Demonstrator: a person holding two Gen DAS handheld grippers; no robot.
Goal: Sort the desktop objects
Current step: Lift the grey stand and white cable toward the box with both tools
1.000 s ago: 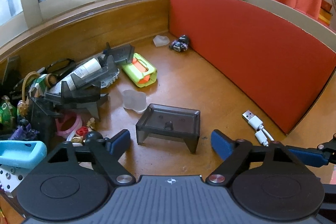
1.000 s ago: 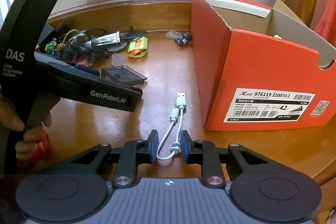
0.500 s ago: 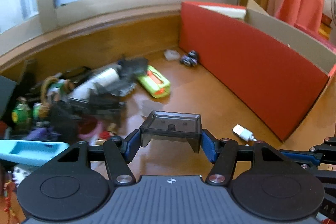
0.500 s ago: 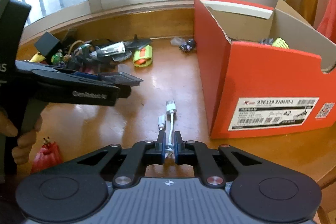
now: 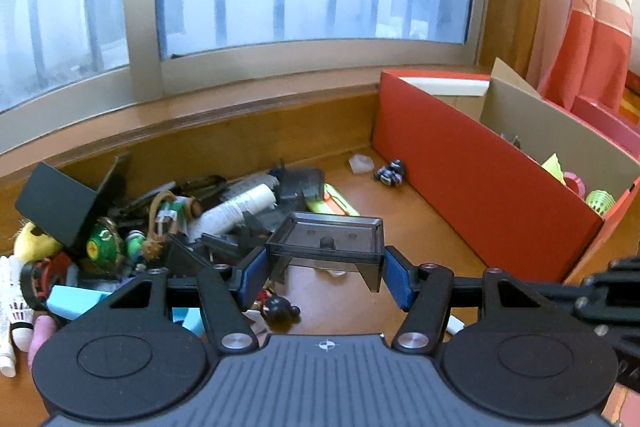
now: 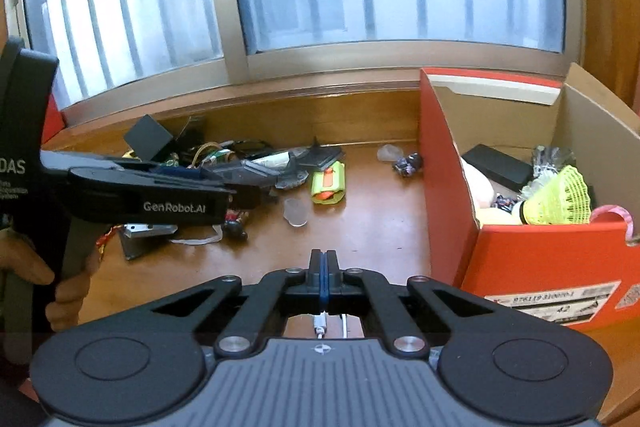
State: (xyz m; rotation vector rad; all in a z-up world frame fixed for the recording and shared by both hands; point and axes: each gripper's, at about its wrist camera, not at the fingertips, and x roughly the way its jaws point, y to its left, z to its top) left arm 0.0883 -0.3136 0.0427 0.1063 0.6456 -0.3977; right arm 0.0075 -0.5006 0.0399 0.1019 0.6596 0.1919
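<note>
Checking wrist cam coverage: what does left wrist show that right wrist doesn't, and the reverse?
Left wrist only: the left gripper clamped on the smoky grey tray, lifted off the desk; a white shuttlecock at the far left.

Right wrist only: the right gripper shut, white cable hanging below its pads; the box label; a black case inside the box.

Both: the red shoebox, the green-orange toy, the clutter pile, the window.

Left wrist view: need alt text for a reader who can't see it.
The left gripper is shut on a smoky translucent plastic tray, held above a wooden desk. A heap of toys and clutter lies to the left, an open red shoebox to the right, with a barred window behind.
</note>
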